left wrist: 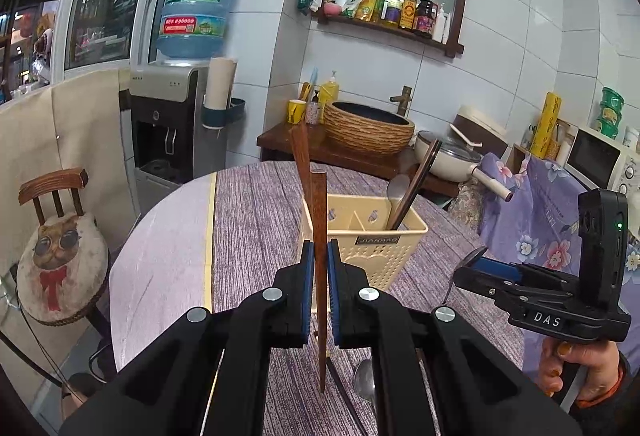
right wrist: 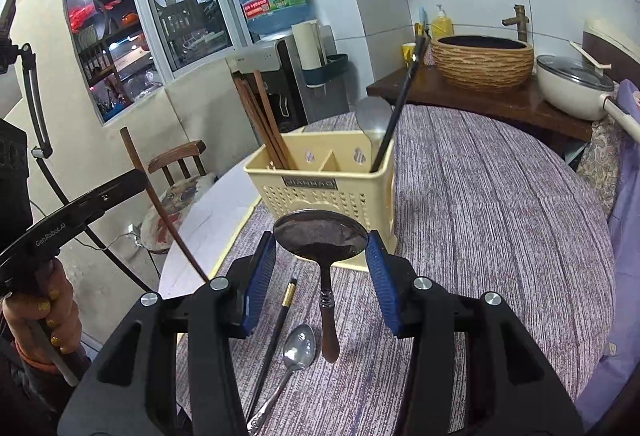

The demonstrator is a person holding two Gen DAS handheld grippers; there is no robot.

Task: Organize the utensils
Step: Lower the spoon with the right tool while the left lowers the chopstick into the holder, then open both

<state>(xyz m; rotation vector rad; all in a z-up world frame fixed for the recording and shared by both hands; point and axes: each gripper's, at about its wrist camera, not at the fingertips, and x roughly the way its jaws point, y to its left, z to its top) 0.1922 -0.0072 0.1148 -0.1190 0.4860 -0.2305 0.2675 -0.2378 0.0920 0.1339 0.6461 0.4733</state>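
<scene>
A cream utensil caddy [left wrist: 380, 240] [right wrist: 320, 192] stands on the purple-clothed table, holding brown chopsticks [right wrist: 264, 124], a metal spoon [right wrist: 374, 118] and a dark utensil. My left gripper [left wrist: 319, 256] is shut on a brown wooden chopstick [left wrist: 316, 220], held upright in front of the caddy. My right gripper [right wrist: 322, 250] is shut on the bowl of a dark spoon [right wrist: 322, 240], its handle hanging down. A silver spoon [right wrist: 298, 350] [left wrist: 365, 380] and a black chopstick [right wrist: 276, 340] lie on the cloth below.
A round table [left wrist: 256, 220] with a bare left edge. A chair with a cat cushion [left wrist: 60, 256] stands to the left. Behind are a water dispenser [left wrist: 172, 116], a basket-like sink [left wrist: 368, 128] and a white pot [left wrist: 448, 156].
</scene>
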